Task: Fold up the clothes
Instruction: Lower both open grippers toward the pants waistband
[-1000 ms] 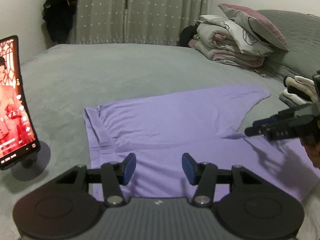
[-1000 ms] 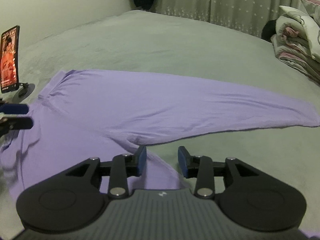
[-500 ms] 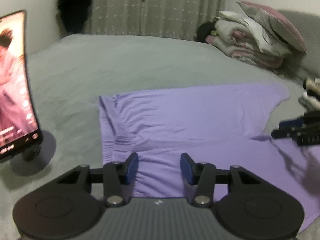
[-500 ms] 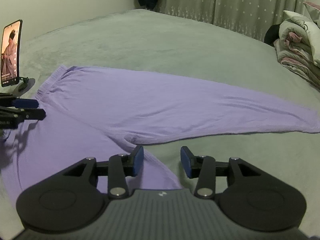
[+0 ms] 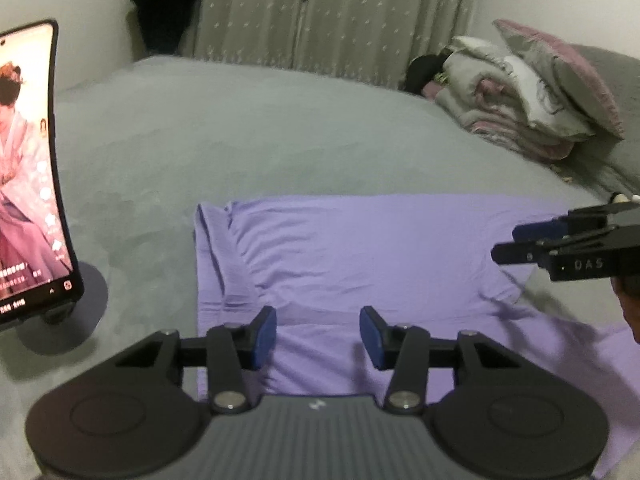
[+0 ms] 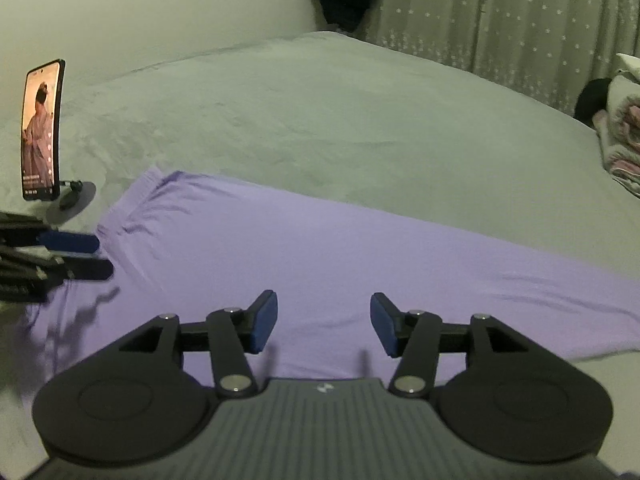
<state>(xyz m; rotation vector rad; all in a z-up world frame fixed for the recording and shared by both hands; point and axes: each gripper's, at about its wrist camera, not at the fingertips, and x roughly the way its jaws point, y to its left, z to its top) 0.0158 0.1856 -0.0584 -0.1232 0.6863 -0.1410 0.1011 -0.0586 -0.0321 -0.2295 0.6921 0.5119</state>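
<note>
A lilac pair of trousers (image 5: 360, 248) (image 6: 320, 248) lies flat on the grey bed, waistband at the left, one leg stretching to the right. My left gripper (image 5: 318, 334) hovers over the waist end; its jaws are opening and nothing is between them. My right gripper (image 6: 323, 322) hangs over the middle of the cloth with its jaws opening, empty too. Each gripper shows in the other's view: the right gripper (image 5: 516, 242) at the right edge, the left gripper (image 6: 90, 256) at the left edge.
A phone on a round stand (image 5: 28, 176) (image 6: 42, 132) stands on the bed just left of the waistband. Folded bedding and pillows (image 5: 528, 92) are piled at the far right. Curtains (image 5: 320, 12) and a dark garment (image 5: 164, 8) hang behind the grey bed (image 5: 280, 128).
Both views have shifted: the phone looms nearer in the left wrist view, and the right gripper has lifted and moved over the cloth. The right jaws stand wider than before.
</note>
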